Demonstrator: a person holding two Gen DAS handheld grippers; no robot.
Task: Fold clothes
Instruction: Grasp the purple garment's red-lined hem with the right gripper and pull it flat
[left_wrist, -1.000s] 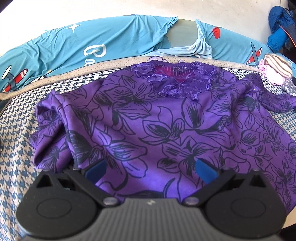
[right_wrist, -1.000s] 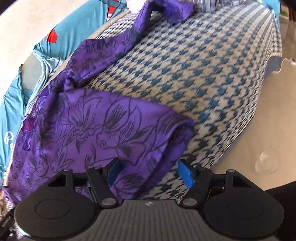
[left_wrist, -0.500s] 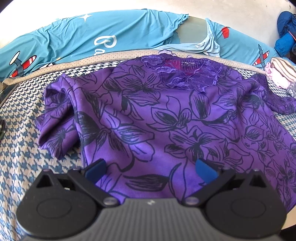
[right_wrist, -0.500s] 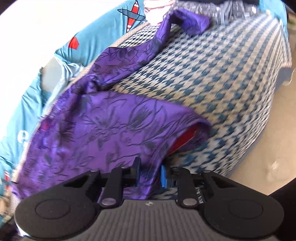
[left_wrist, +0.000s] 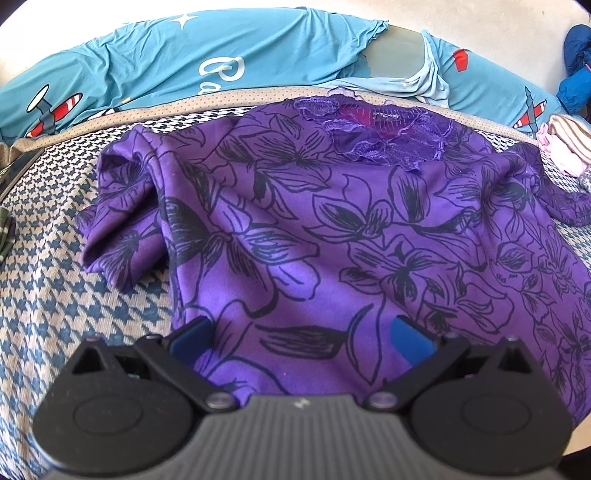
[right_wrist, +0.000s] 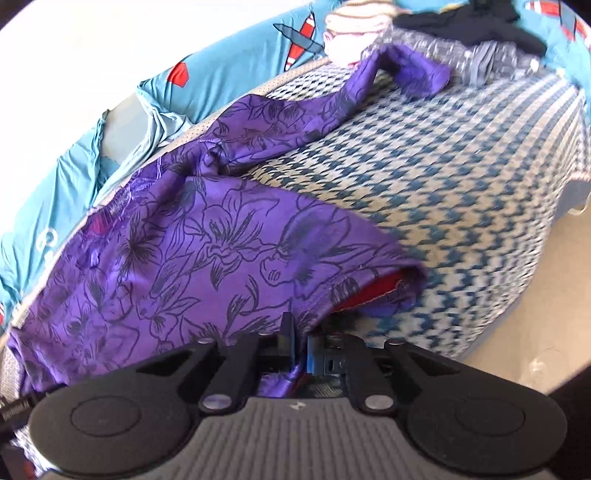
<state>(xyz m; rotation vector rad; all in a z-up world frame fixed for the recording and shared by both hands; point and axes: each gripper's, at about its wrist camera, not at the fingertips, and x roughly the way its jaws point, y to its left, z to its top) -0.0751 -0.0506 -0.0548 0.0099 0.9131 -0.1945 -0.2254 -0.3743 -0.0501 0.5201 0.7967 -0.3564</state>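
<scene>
The right gripper was pinched tight on the bottom edge of the purple top. The left gripper was wide open over that same edge, holding nothing. The top lay flat on the checked bed cover. A blue sheet sat behind it.

White script letters "Pa" show partly on the blue sheet.
</scene>
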